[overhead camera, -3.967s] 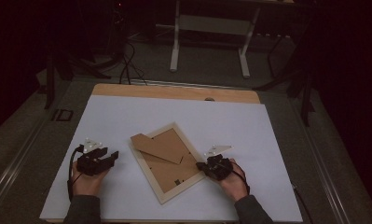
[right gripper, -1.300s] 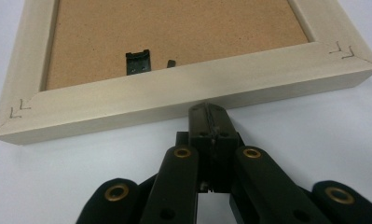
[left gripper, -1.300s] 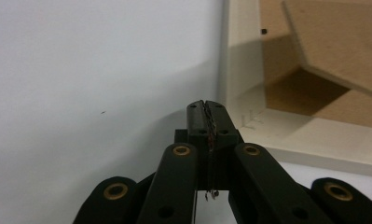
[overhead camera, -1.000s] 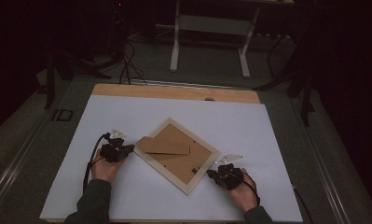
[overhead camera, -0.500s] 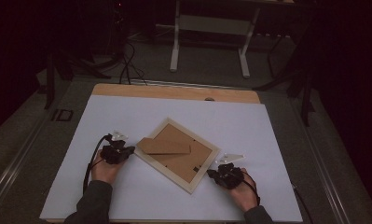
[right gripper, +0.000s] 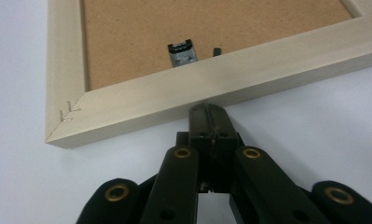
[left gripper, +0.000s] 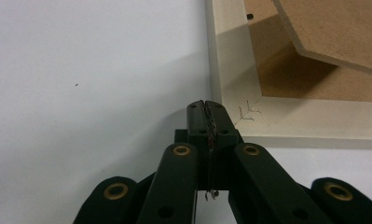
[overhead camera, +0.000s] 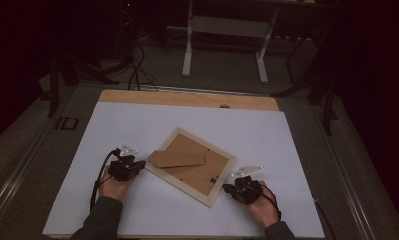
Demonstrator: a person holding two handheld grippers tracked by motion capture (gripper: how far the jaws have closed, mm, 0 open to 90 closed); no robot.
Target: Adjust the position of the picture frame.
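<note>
Nearest the bench's near edge, two hands come in from below, each with a black claw. The left claw (overhead camera: 137, 164) has its jaws pressed flat together with nothing between them, its tip right at the left corner of the picture frame (overhead camera: 222, 176); the left gripper view shows the tip meeting the pale wood beside a stapled mitre joint. The right claw (overhead camera: 229, 188) is likewise fully closed and empty, its tip against the outer side of the frame's near-right rail, close to that rail's near corner.

The picture frame lies face down on the white sheet (overhead camera: 287, 150) that covers the bench, turned askew so its corners point toward the bench's edges, around the middle and somewhat nearer the near edge. Its rails are light unpainted wood with staples at the corners. Inside sits a brown fibreboard backing (right gripper: 211, 23) with a small metal hanger (right gripper: 182, 52) near the right rail. A brown easel stand (overhead camera: 177, 158) lies across the backing, reaching over the frame's left side.

Beyond the sheet a strip of bare wood (overhead camera: 187, 97) runs along the bench's far edge
</note>
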